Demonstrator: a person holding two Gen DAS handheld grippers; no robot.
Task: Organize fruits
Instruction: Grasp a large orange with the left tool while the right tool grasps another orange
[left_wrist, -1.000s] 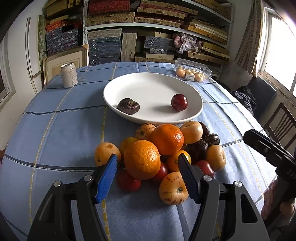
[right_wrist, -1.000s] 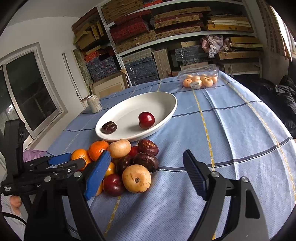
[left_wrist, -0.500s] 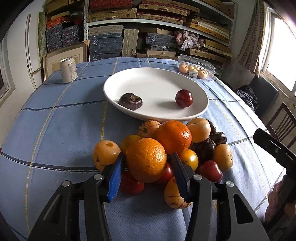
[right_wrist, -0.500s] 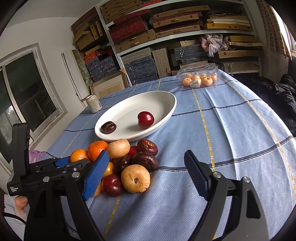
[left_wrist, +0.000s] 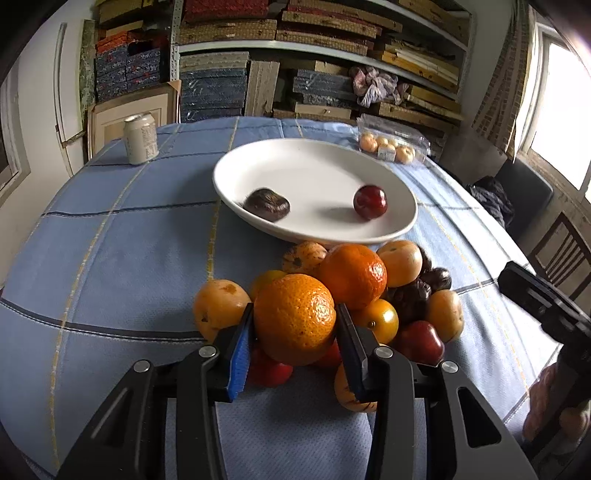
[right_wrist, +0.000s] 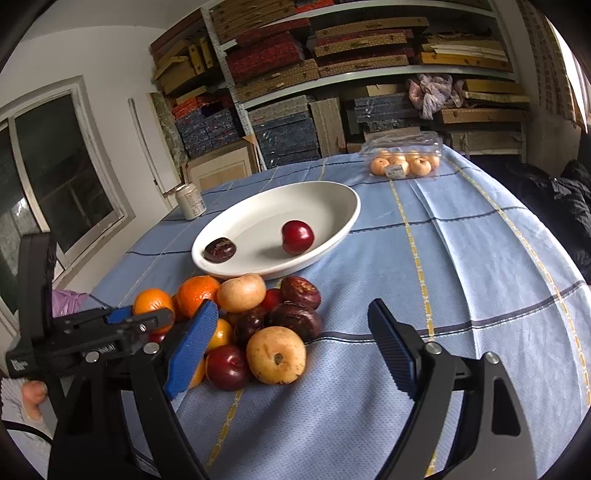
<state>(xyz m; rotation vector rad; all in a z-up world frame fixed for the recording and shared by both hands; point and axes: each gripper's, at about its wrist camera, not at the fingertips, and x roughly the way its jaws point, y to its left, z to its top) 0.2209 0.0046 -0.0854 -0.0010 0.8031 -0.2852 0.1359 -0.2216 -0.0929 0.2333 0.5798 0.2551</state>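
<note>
A pile of fruit lies on the blue cloth just in front of a white plate (left_wrist: 314, 173). My left gripper (left_wrist: 294, 310) is closing around the nearest big orange (left_wrist: 295, 325), and both blue pads touch its sides. A second orange (left_wrist: 352, 275), yellow fruits, red plums and dark fruits crowd behind it. On the plate rest a dark fruit (left_wrist: 266, 205) and a red plum (left_wrist: 370, 202). My right gripper (right_wrist: 291, 306) stands open over the pile's right side, above a yellow fruit (right_wrist: 276, 354), touching nothing. In the right wrist view the left gripper (right_wrist: 122, 321) reaches in from the left.
A drink can (left_wrist: 140, 138) stands at the table's far left. A clear box of small fruits (left_wrist: 391, 147) sits at the far right. Shelves of stacked boxes fill the wall behind. A chair (left_wrist: 561, 251) stands to the right. A person's hand (right_wrist: 33, 402) holds the left gripper.
The left jaws have narrowed from wide apart to touching the big orange on both sides. The right gripper has stayed where it was, open.
</note>
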